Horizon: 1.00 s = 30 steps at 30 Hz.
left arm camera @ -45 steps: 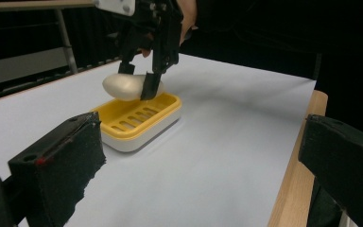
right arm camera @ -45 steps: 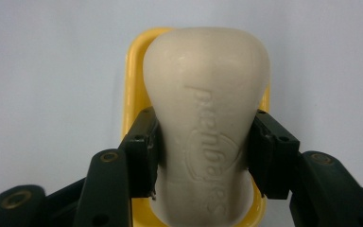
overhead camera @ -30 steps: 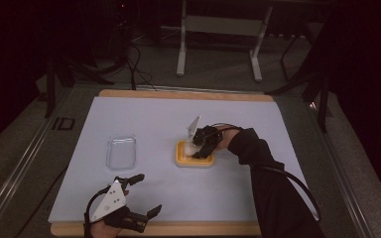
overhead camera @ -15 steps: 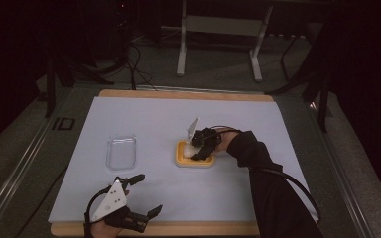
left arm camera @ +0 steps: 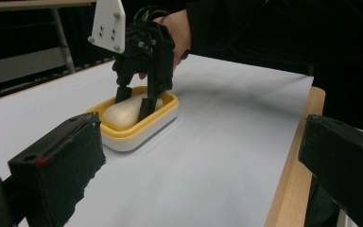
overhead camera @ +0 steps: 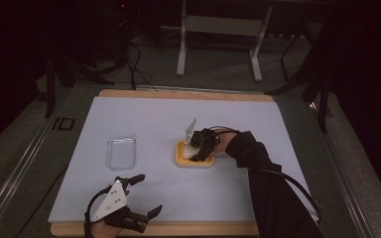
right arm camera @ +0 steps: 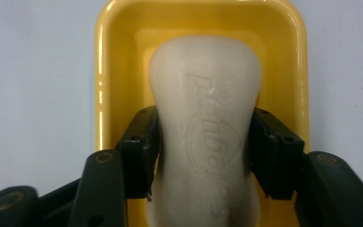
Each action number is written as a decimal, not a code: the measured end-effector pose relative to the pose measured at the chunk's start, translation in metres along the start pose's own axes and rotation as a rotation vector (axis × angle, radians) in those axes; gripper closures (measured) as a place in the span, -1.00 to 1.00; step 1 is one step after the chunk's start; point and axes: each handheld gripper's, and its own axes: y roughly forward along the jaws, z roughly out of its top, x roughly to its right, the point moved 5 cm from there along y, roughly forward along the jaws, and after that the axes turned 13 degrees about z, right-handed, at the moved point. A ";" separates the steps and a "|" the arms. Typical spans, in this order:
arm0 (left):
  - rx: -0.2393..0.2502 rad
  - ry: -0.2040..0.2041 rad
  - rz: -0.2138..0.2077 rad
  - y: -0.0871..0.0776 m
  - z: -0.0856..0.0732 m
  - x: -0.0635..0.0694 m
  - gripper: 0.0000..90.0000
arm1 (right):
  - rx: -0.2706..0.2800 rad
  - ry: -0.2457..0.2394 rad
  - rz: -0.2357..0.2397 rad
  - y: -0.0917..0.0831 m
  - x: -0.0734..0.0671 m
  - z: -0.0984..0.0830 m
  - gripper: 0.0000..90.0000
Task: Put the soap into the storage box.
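A white soap bar (right arm camera: 203,94) with embossed lettering lies in a yellow soap dish (right arm camera: 118,56) at the middle of the white mat. My right gripper (right arm camera: 201,156) comes down from above, and its two black jaws press against the bar's two sides. From the high view the right gripper (overhead camera: 197,154) stands over the dish (overhead camera: 206,162) and the soap (overhead camera: 185,152). In the left gripper view the soap (left arm camera: 123,111), dish (left arm camera: 142,132) and right gripper (left arm camera: 132,105) show ahead. My left gripper (overhead camera: 150,193) rests wide open and holds nothing near the front left edge.
A clear plastic lid or tray (overhead camera: 121,151) lies flat on the mat left of the dish. The white mat (overhead camera: 278,148) covers a wooden table whose front edge (overhead camera: 203,229) runs beside my left gripper. A metal stand (overhead camera: 218,29) is behind the table.
My right gripper has moved slightly left and down over the dish, settling around the soap bar. The left gripper has stayed in place.
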 end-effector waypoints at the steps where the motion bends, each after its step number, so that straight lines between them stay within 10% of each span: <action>1: 0.000 -0.001 0.001 0.000 0.000 0.000 -0.97 | 0.005 0.002 -0.001 -0.001 0.000 0.000 0.03; 30: -0.012 0.008 -0.004 0.002 -0.001 0.001 -0.97 | 0.046 0.028 -0.070 -0.056 -0.022 -0.004 -0.29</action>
